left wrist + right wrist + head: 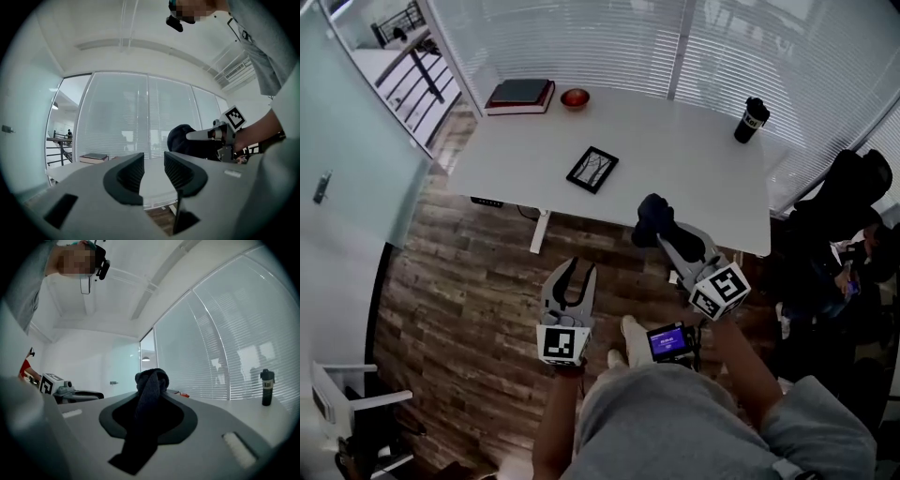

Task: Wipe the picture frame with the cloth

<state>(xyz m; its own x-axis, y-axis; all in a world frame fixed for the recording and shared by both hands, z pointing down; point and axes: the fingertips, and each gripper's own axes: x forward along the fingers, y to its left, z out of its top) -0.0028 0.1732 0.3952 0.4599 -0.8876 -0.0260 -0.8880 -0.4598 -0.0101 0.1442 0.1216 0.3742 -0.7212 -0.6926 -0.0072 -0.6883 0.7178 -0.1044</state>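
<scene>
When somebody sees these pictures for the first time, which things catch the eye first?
First comes the dark cloth, bunched in the right tongs just in front of the white table. Next is the small black picture frame, lying flat near the table's middle with nothing touching it. The left tongs are slightly open and empty, to the lower left of the cloth.
</scene>
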